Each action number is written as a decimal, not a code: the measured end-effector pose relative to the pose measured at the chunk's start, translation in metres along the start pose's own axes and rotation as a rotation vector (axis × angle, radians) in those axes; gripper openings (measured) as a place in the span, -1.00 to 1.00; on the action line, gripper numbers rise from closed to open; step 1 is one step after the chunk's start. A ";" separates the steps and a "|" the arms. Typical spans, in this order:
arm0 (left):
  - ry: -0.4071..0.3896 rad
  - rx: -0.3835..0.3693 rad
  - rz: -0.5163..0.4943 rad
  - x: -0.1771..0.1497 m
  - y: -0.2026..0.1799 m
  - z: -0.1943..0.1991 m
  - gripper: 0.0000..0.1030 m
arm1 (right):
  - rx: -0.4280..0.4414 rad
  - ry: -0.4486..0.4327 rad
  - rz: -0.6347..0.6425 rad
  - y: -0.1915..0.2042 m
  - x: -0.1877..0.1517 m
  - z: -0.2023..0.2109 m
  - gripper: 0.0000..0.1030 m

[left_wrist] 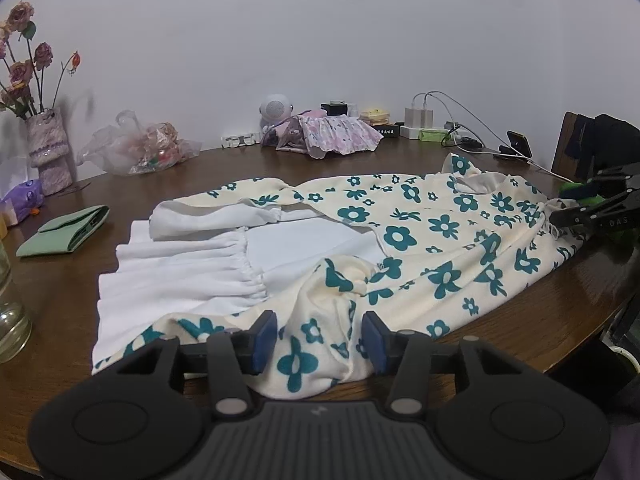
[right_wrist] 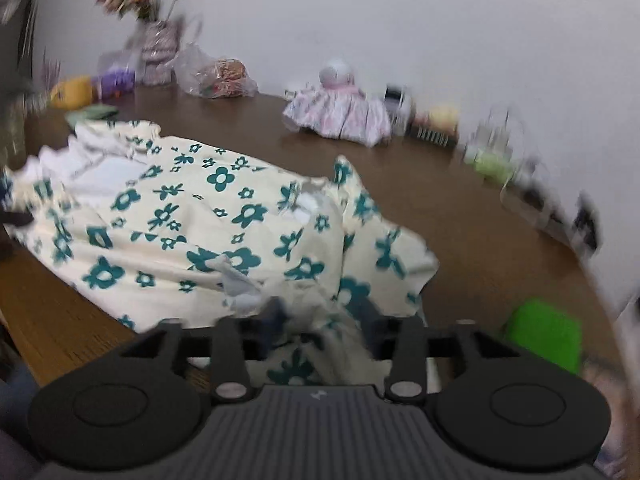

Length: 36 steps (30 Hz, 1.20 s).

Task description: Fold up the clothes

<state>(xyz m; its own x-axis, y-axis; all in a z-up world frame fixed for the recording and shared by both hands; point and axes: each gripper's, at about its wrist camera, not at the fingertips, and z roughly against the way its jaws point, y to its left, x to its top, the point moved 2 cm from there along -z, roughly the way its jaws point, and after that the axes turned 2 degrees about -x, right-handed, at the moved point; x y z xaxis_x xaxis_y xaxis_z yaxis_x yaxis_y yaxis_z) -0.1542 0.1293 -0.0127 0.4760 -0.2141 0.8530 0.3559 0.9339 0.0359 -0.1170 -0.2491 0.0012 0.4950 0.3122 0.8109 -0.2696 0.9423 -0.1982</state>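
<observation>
A cream garment with teal flowers (left_wrist: 440, 248) and a white lining (left_wrist: 208, 264) lies spread on the round brown table (left_wrist: 540, 320). My left gripper (left_wrist: 320, 340) is open at the near hem, and a bunched fold of the cloth sits between its blue pads (left_wrist: 266, 340). My right gripper (left_wrist: 560, 216) is at the garment's far right end. In the blurred right wrist view the garment (right_wrist: 200, 220) runs between the spread fingers of my right gripper (right_wrist: 322, 312), which looks open around the cloth.
A vase of dried flowers (left_wrist: 48, 148), a green pouch (left_wrist: 66, 232) and a glass jar (left_wrist: 8, 312) stand at the left. At the back are a plastic bag (left_wrist: 140, 144), a pink floral garment (left_wrist: 336, 136) and chargers with cables (left_wrist: 420, 120). A green object (right_wrist: 544, 332) lies by the right gripper.
</observation>
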 end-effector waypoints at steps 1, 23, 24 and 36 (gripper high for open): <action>-0.002 -0.001 0.000 0.000 0.000 0.000 -0.11 | -0.019 -0.011 0.011 -0.001 0.000 0.002 0.24; 0.005 -0.012 -0.011 0.001 0.003 -0.001 -0.09 | 0.188 -0.143 -0.160 -0.047 -0.018 0.071 -0.52; 0.006 -0.013 -0.012 0.001 0.003 -0.001 -0.09 | 0.231 -0.141 -0.140 -0.045 -0.020 0.076 -0.52; 0.006 -0.014 -0.008 0.001 0.004 -0.002 -0.06 | 0.260 -0.026 -0.165 -0.027 -0.033 0.034 -0.60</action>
<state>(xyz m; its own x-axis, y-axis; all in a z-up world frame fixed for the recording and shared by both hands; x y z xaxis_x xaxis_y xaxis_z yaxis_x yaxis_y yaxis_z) -0.1503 0.1325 -0.0126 0.4779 -0.2238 0.8494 0.3711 0.9279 0.0357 -0.1537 -0.2889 -0.0016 0.5292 0.1511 0.8349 -0.3916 0.9165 0.0823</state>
